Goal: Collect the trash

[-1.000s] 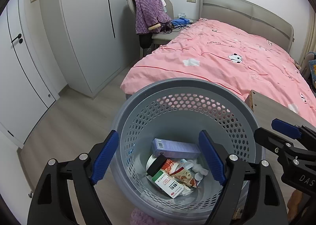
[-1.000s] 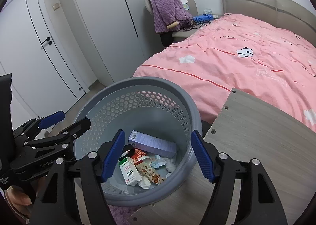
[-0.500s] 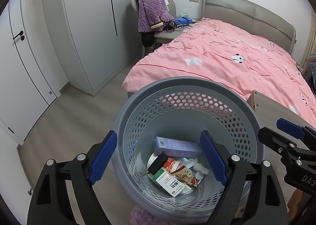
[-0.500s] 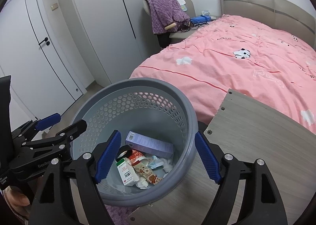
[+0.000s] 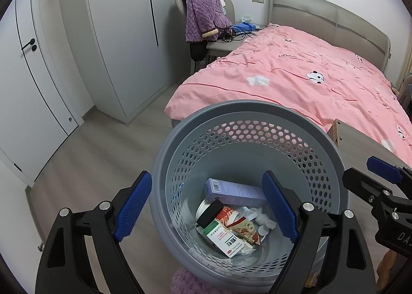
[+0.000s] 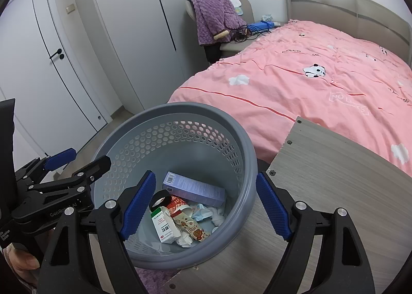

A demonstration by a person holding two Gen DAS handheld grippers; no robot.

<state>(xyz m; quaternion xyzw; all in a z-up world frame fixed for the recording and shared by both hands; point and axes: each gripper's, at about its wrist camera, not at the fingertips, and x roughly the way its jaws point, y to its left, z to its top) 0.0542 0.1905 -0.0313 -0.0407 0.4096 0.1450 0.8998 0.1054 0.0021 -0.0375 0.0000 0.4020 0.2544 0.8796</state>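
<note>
A grey perforated trash basket (image 5: 242, 111) stands below both grippers; it also shows in the right wrist view (image 6: 195, 111). Inside lie a purple box (image 5: 231, 192), a green and white carton (image 5: 224, 238), a red snack wrapper (image 5: 242, 227), a black item and crumpled tissues (image 5: 262, 219). My left gripper (image 5: 207, 206) is open and empty above the basket's near left side. My right gripper (image 6: 206, 203) is open and empty above its near right rim. Each gripper shows in the other's view, the right (image 5: 383, 185) and the left (image 6: 77, 165).
A grey wooden table (image 6: 322, 178) lies right of the basket. A bed with a pink cover (image 5: 309, 75) stands behind. A chair with a purple blanket (image 5: 203, 15) is at the back. White wardrobe doors (image 5: 116, 36) line the left. A purple fluffy thing (image 5: 185, 281) lies under the basket.
Both grippers have drawn back and up a little, so the basket looks slightly smaller and lower. Both stay open and empty.
</note>
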